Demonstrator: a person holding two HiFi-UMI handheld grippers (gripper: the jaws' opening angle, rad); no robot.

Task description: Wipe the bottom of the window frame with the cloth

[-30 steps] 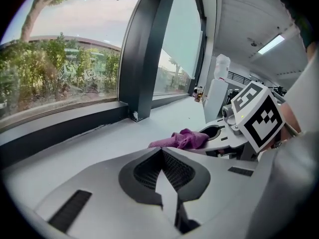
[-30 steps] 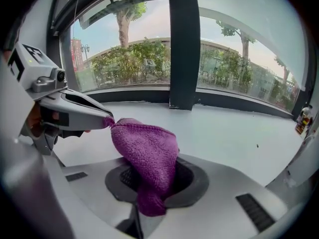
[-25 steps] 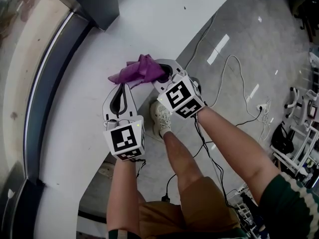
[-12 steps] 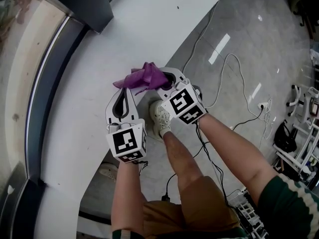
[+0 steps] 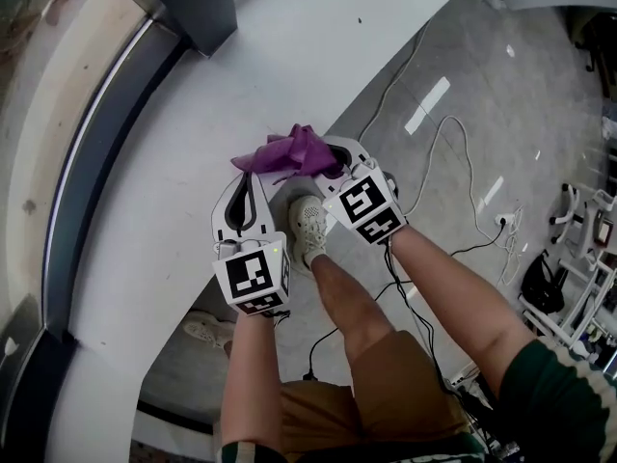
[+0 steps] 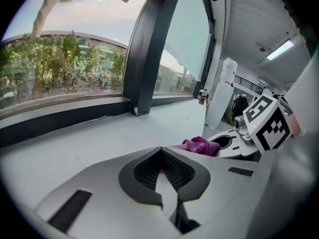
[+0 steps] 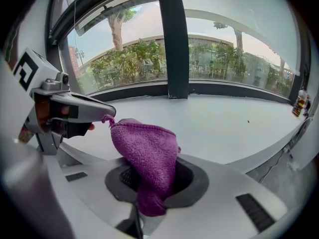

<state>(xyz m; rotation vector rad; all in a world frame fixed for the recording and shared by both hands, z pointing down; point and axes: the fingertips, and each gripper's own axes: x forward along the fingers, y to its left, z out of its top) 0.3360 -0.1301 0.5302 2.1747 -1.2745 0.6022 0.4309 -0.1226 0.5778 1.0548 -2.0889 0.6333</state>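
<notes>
A purple cloth (image 5: pixel 289 150) hangs bunched over the edge of the white sill (image 5: pixel 193 85), and my right gripper (image 5: pixel 328 159) is shut on it. In the right gripper view the cloth (image 7: pixel 147 153) stands up out of the jaws. My left gripper (image 5: pixel 247 183) lies on the sill just to the left, shut with nothing between its jaws. Its tip (image 7: pixel 110 113) touches a curled corner of the cloth. The dark bottom of the window frame (image 5: pixel 106 143) runs along the sill's far side below the glass, apart from both grippers.
A dark upright post (image 5: pixel 198 8) stands on the sill ahead. Below the sill's edge are the person's legs and a shoe (image 5: pixel 308 225) on a grey floor. White and black cables (image 5: pixel 453 123) cross that floor. Equipment (image 5: pixel 578 258) stands at the right.
Both grippers and the cloth have drifted slightly right and down in the head view. The right gripper's hold on the cloth is unchanged.
</notes>
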